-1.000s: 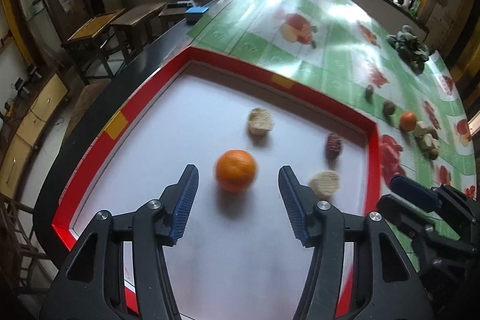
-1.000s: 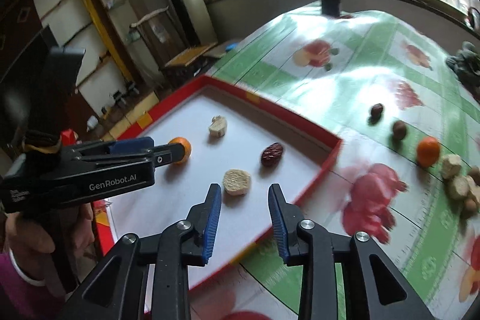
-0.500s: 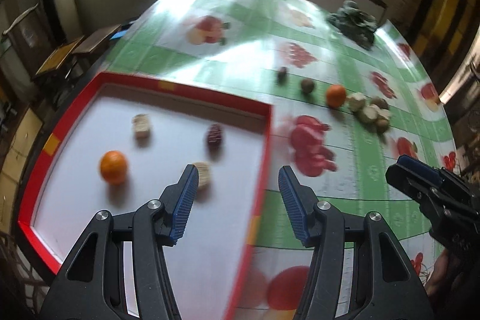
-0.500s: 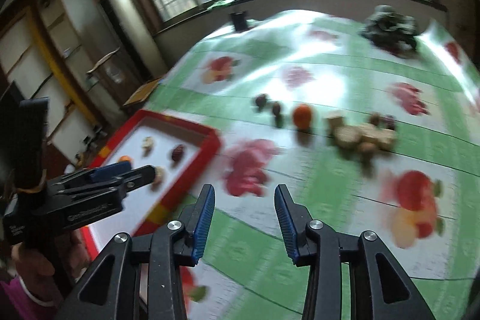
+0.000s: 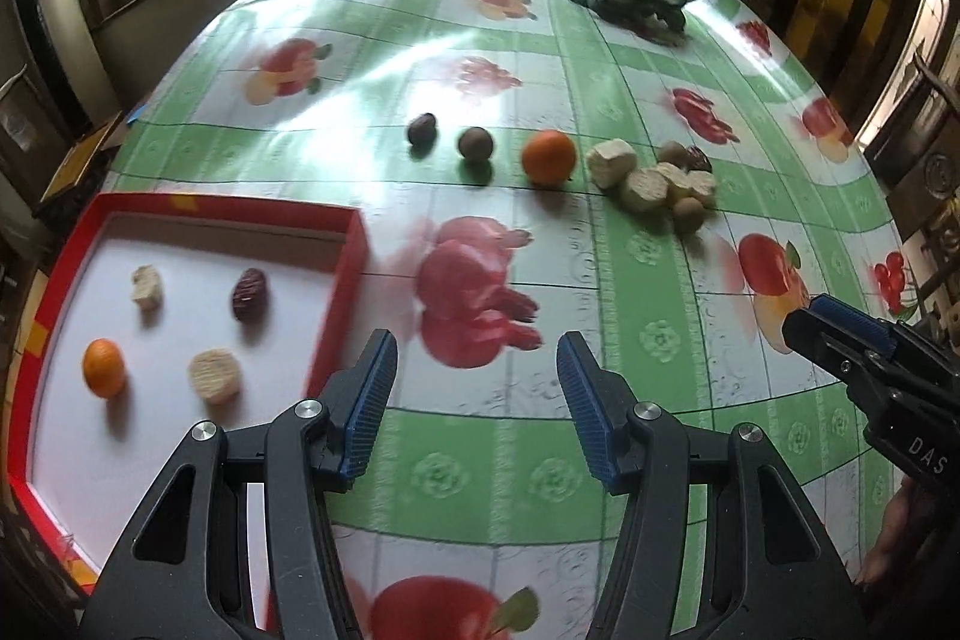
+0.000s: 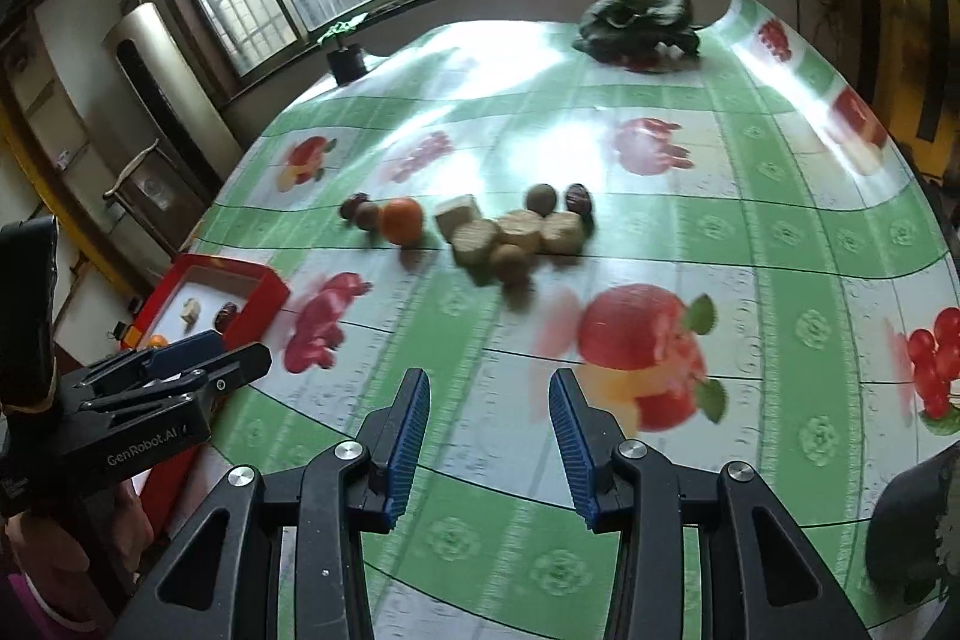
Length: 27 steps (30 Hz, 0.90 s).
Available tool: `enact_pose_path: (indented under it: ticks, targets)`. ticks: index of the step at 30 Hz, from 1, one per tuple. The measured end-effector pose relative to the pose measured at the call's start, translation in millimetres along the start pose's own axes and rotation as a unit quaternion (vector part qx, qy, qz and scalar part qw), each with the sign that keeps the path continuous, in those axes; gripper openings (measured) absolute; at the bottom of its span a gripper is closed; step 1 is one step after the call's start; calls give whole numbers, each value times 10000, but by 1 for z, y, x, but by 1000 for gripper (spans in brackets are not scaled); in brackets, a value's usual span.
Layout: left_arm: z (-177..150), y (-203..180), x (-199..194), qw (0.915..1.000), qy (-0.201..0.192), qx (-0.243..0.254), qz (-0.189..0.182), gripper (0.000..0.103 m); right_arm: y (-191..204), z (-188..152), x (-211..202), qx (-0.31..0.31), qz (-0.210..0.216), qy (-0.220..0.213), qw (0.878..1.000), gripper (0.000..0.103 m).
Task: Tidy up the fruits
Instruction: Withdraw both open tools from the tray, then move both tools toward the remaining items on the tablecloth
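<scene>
Red tray (image 5: 351, 244) sits at the near-left corner of the bench (image 5: 660, 340) and serves as reference. Inside it, four items laid out apart from one another: an orange (image 5: 103, 367), a pale cut round (image 5: 214, 375), a dark red date (image 5: 251, 286), a small pale chunk (image 5: 147, 286).

Left to sort — well to the right of the tray and farther back on the fruit-print cloth: two dark round fruits (image 5: 476, 142), a second orange (image 5: 548, 157), then a touching cluster of pale rounds with brown fruits and a date (image 5: 654, 181). Judged roughly a third done; more pieces lie outside the tray than in it.

Left tongs (image 5: 477, 388): partly apart, nothing between the pads, hanging over bare cloth just right of the tray's right wall.

Right tongs (image 6: 489, 424): narrower gap, also empty, touching nothing — over the cloth well right of the tray, the cluster ahead of them.
</scene>
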State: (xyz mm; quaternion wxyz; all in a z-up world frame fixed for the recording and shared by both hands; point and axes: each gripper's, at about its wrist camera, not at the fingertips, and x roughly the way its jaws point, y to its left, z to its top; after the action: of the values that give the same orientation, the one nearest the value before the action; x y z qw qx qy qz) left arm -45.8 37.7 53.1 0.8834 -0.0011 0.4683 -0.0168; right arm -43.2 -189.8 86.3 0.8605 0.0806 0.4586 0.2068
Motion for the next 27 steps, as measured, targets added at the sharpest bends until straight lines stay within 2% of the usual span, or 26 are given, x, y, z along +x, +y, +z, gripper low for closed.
enact_pose_path:
  ticks: [6,9,17,23,24,26,27]
  targets:
    - [8,-10,16,9997,192,-29,-167,56,-14,1,5,41,-20,68,10000,40]
    - [16,-7,25,9985,362,-147,-381,56,-18,6,9,9,-46,102,9999,40]
    - [33,6,26,9985,352,-293,-284,56,-11,30,40,-324,122,201,9992,40]
    - [47,26,30,9976,441,-460,-267,56,4,51,71,-792,19,261,9965,40]
    - [50,29,30,9974,458,-478,-286,56,5,53,75,-838,23,276,9961,40]
    - [55,33,31,9969,505,-508,-336,56,8,55,86,-961,-70,392,9946,25]
    - [58,35,32,9966,533,-512,-367,56,8,55,90,-1009,-129,459,9938,22]
